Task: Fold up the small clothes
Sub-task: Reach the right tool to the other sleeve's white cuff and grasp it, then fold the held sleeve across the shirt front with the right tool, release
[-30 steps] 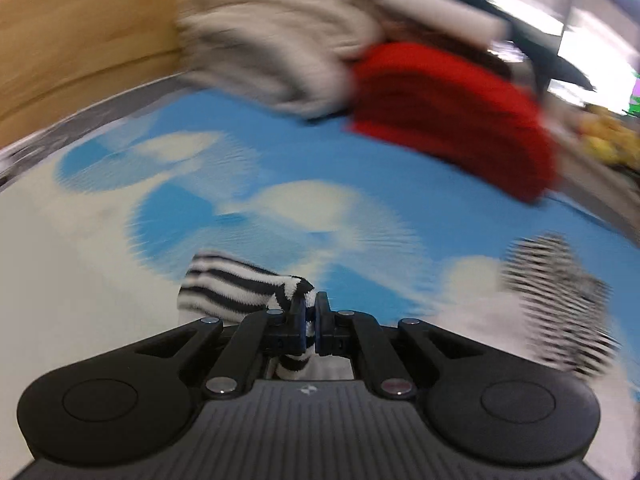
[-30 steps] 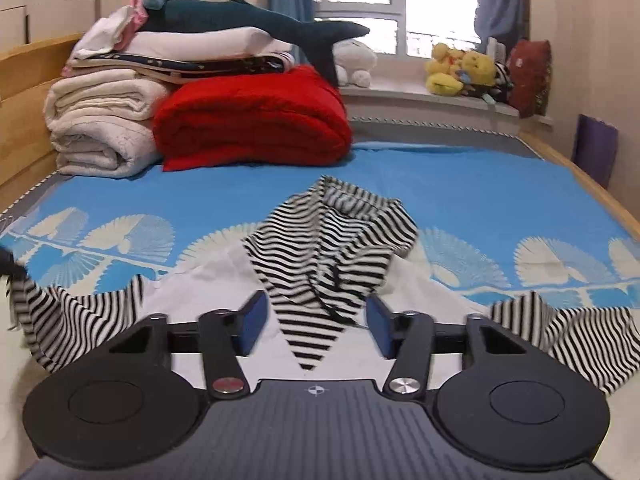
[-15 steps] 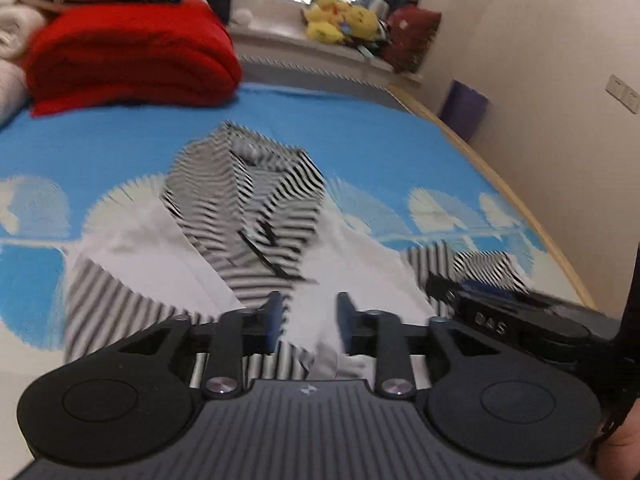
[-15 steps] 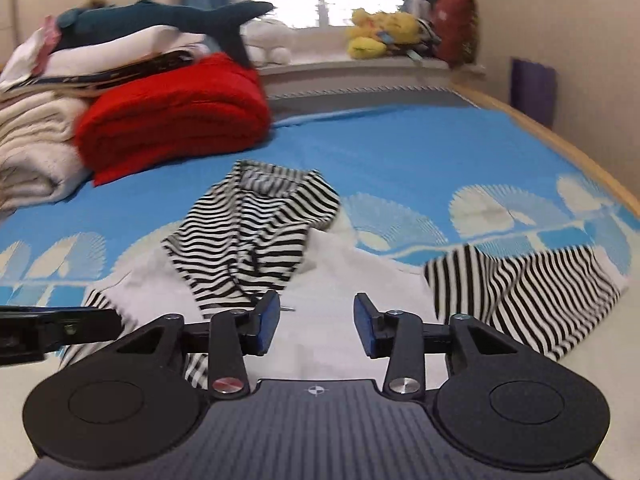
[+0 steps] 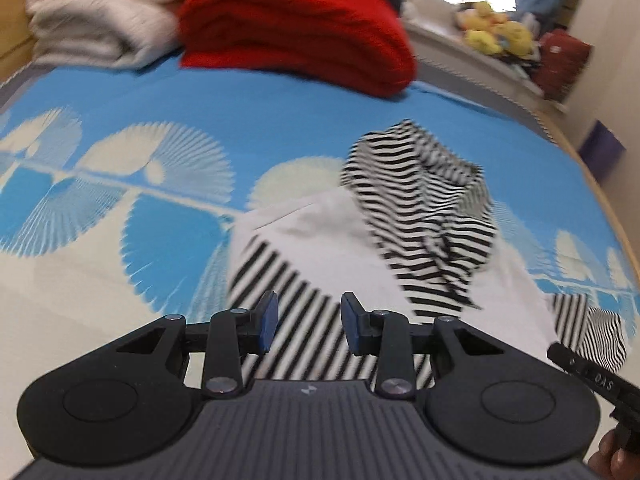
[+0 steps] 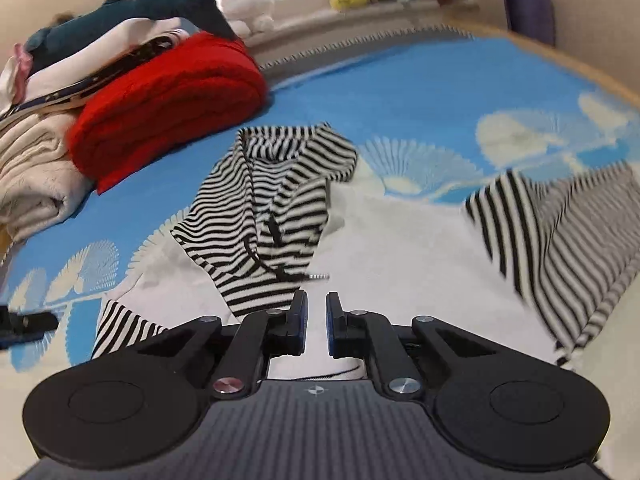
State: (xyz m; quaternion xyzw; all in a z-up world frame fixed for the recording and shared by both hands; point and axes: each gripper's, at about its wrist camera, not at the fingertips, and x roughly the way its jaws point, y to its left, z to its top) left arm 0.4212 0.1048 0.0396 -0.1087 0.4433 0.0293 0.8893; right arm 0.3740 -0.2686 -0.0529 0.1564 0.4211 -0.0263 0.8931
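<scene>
1. Bed with a blue fan-print bedspread (image 5: 280, 120); the striped hooded top (image 6: 360, 248) lies flat mid-bed
2. Soft, floppy, light, so I'd grab hems or sleeve cuffs
3. Left tool (image 5: 308, 322) spread over the sleeve, holding nothing; right tool (image 6: 316, 326) just been closing, narrow gap, nothing visibly pinched

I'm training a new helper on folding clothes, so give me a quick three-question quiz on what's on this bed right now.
1. True or false: the striped hood lies flopped down onto the top's white body.
2. What sits on top of the pile of bedding? A) plush shark B) pillow C) laundry basket
3. Fill in: the folded blanket beside the cream blanket is coloured ___.

Key: 1 true; 2 A; 3 red.
</scene>
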